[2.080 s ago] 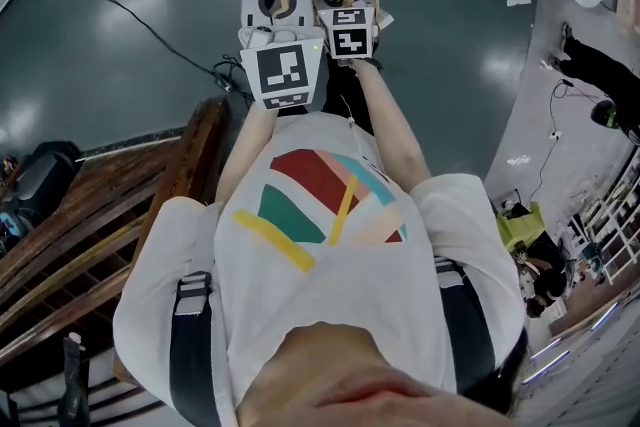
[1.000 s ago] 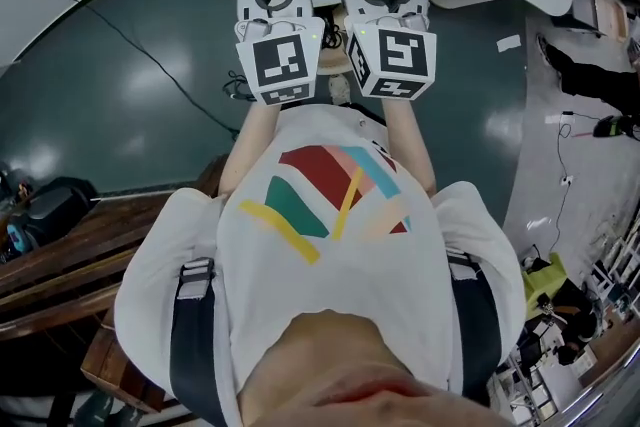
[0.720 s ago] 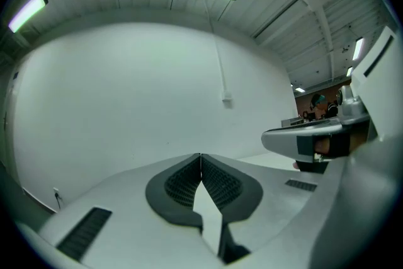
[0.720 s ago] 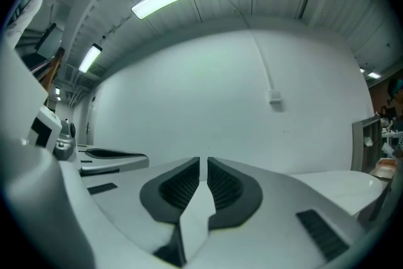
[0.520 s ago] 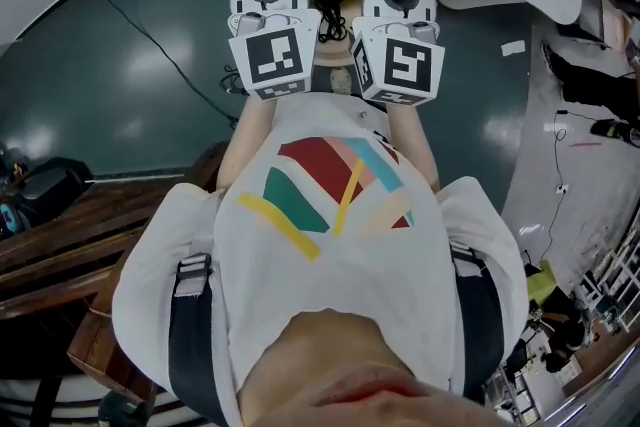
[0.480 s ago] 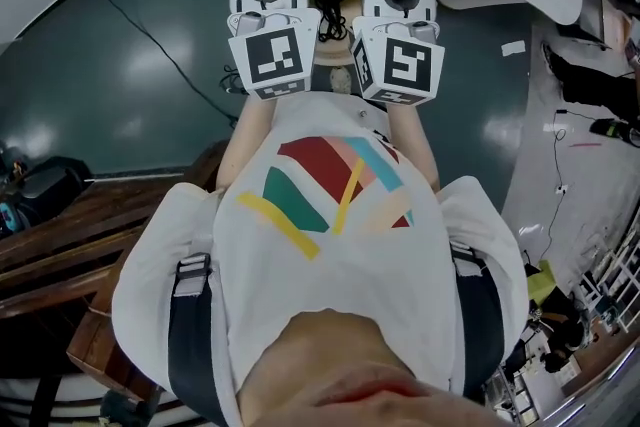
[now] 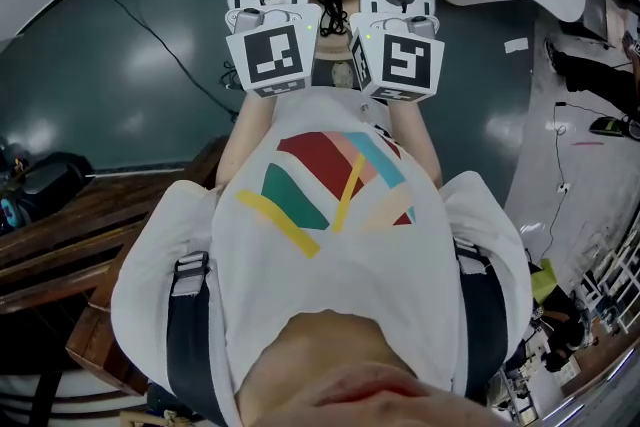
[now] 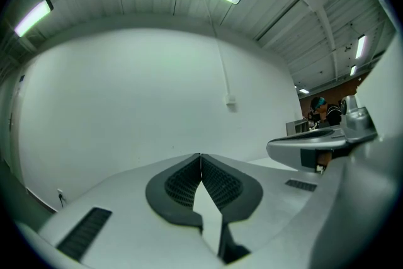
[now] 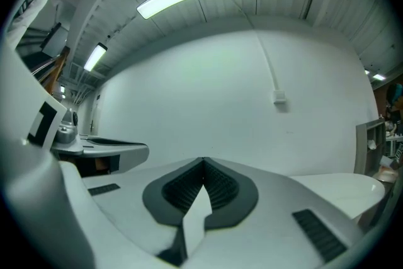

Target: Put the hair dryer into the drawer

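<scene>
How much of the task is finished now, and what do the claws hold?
Done: nothing visible; no hair dryer or drawer appears in any view. In hand: nothing; the left claw and right claw are shut and empty, facing a white wall. Left: the whole job, picking up included.

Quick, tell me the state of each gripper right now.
Left gripper: jaws closed, holding nothing.
Right gripper: jaws closed, holding nothing.
</scene>
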`<state>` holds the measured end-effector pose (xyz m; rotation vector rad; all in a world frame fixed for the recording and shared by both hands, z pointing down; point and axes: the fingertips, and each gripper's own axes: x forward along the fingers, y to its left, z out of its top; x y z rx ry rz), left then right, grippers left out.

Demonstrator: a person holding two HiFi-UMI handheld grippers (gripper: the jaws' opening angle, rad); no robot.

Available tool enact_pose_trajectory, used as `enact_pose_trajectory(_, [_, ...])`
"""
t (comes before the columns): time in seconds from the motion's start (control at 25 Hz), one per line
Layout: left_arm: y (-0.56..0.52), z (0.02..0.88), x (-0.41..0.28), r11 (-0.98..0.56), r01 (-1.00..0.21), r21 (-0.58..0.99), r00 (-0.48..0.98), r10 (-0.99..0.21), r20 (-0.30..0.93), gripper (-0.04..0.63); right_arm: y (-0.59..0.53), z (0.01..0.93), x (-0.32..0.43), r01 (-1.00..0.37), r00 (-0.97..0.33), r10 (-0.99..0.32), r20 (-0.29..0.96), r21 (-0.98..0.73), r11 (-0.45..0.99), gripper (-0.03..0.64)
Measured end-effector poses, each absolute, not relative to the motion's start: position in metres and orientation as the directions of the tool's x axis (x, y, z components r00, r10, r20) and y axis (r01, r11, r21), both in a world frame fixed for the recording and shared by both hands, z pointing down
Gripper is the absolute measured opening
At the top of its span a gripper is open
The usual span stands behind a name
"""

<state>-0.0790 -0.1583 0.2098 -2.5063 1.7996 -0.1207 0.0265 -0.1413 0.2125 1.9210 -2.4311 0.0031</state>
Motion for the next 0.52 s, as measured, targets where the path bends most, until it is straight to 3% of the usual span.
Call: enact_pose_trajectory(0.52, [-0.1576,0.2117,-0.0884,-0.297,-0.950,-0.097,0.295,-0.955,0.033,0.015,-0.1476,0.2171,0.0204,-0.967,-0.253,-0.967,0.045,0.008,0.253,0.011])
